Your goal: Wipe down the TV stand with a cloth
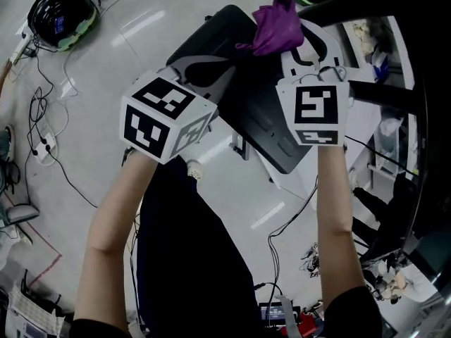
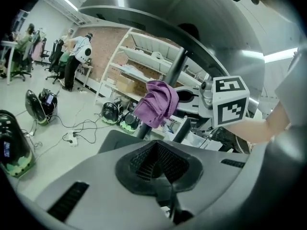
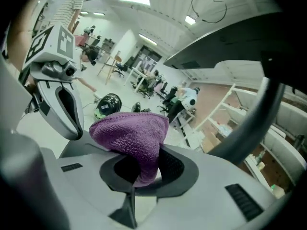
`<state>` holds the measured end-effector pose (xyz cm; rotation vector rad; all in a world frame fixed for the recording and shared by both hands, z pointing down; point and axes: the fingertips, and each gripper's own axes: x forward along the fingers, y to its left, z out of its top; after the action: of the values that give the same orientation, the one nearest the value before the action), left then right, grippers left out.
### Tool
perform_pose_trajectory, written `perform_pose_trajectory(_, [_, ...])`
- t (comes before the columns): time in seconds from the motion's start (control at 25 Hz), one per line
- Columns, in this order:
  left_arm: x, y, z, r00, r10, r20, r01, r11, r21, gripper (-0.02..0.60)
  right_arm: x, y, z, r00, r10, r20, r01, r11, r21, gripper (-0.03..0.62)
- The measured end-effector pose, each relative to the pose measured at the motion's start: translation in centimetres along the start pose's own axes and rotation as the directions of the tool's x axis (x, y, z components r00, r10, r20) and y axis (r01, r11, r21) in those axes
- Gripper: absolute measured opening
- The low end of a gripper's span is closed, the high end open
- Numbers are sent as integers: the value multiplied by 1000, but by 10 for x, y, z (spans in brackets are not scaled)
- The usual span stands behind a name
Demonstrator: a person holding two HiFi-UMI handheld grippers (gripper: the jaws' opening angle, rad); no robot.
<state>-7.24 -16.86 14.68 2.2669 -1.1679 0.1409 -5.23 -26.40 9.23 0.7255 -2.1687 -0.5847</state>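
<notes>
Snugly in right gripper (image 3: 138, 171), purple cloth (image 3: 130, 135).

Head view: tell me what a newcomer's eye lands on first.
The purple cloth stands out at top centre, bunched and pinched in the right hand-held gripper. Next come the two black-and-white marker cubes in the middle, one on the left hand-held gripper, whose jaws are shut on nothing, and one on the right. Under both lies a dark flat panel above the pale floor.
</notes>
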Motion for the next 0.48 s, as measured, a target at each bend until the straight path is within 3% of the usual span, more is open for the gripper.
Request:
perform_pose_trajectory(0.28, [-11,67,3,995,94,-10,-94,995,-19,6,72,22,20,977,197,-84,-204,976,-82,88])
perform_pose_trajectory(0.48, [-10,88,-3,994,105,-19,-106,994,-42,6,107,57,18,925,341,-167,-361,927,-104,89])
